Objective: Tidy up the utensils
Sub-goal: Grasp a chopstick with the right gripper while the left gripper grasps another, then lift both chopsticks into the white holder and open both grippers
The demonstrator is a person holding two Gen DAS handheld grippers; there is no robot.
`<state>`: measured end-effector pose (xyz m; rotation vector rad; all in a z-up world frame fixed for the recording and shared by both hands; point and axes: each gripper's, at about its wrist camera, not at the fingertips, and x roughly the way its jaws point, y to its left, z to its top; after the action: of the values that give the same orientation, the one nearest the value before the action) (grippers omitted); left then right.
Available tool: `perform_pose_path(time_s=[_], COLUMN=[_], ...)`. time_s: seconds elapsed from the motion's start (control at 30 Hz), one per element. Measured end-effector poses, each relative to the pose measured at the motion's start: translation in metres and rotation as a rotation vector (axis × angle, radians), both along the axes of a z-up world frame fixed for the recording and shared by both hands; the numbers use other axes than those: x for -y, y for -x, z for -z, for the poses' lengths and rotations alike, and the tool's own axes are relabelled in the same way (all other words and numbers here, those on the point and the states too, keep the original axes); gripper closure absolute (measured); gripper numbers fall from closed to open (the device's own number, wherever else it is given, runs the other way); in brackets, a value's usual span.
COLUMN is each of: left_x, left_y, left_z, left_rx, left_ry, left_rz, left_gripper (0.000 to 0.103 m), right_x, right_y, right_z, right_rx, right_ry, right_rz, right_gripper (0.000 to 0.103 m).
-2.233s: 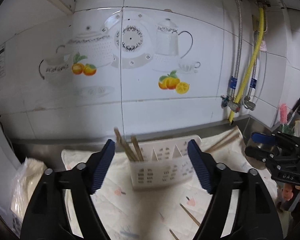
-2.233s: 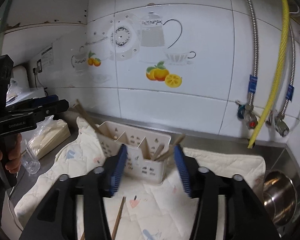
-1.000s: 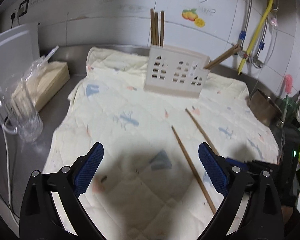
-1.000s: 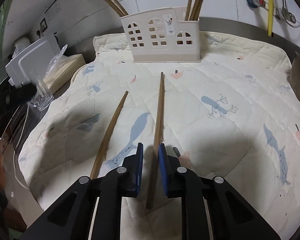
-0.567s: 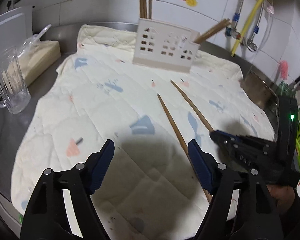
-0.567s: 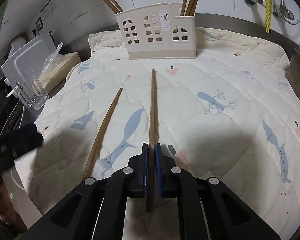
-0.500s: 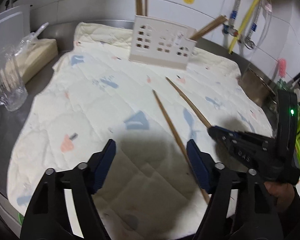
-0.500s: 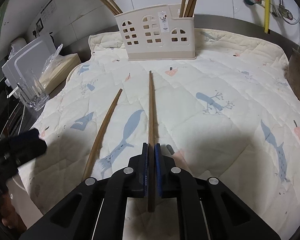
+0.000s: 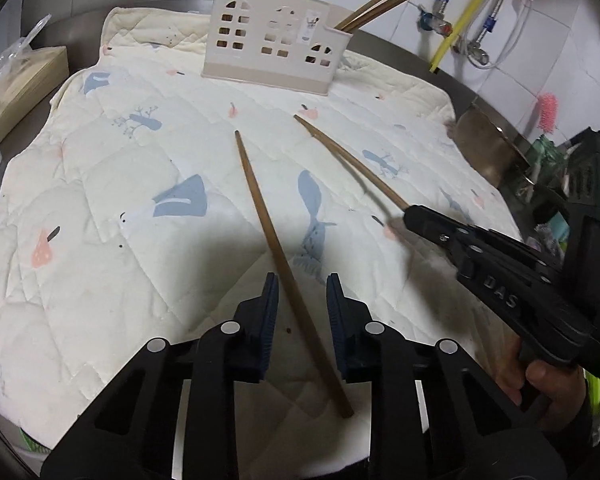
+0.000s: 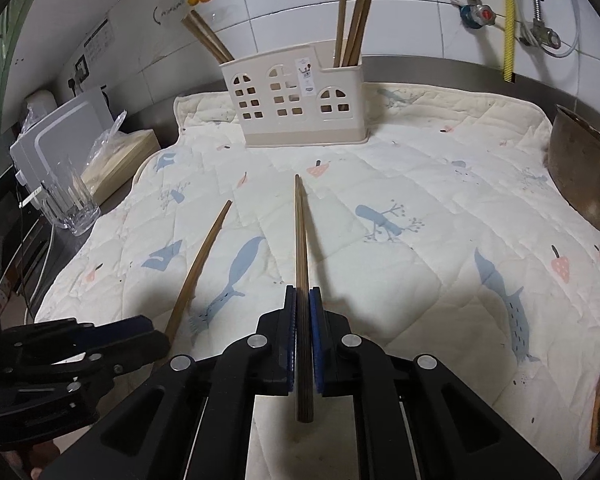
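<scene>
Our right hand-held gripper (image 10: 303,336) pinches one chopstick (image 10: 300,240) near its end; it may pivot. The left hand-held gripper (image 9: 298,308) straddles another chopstick (image 9: 272,240), narrowly open.

Home kitchen: tiled wall (image 10: 400,8), steel counter (image 10: 440,66), utensil caddy (image 10: 296,96).

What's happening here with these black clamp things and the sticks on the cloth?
A person is tidying chopsticks into a white holder, using a handheld gripper in each hand. The right gripper is shut on one chopstick, whose far tip looks raised off the quilted mat. The left gripper is open, its fingers on either side of the other loose chopstick, which lies on the mat. Several chopsticks already stand in the holder's two end compartments.
</scene>
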<state>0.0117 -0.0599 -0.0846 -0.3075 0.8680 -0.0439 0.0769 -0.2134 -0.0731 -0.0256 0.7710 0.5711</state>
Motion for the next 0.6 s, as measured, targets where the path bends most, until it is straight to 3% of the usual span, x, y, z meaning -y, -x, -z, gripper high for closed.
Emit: perform_pose_path(time_s=[0.23,0.6], left_x=[0.0036,-0.0049], left_y=[-0.0065,-0.0075], left_z=[0.0078,-0.0004], left_rx=[-0.044,-0.036], left_ry=[-0.018,-0.07], left_rz=[-0.009,0.004], left_gripper=[0.084,0.095], right_x=[0.0032,0.0023], right_y=[-0.001,0.0028], right_z=[0.0009,-0.0024], right_rx=[-0.005,0.005], right_ry=[-0.016,-0.02], right_rz=[-0.001,0.0], right_gripper=[0.097,0.097])
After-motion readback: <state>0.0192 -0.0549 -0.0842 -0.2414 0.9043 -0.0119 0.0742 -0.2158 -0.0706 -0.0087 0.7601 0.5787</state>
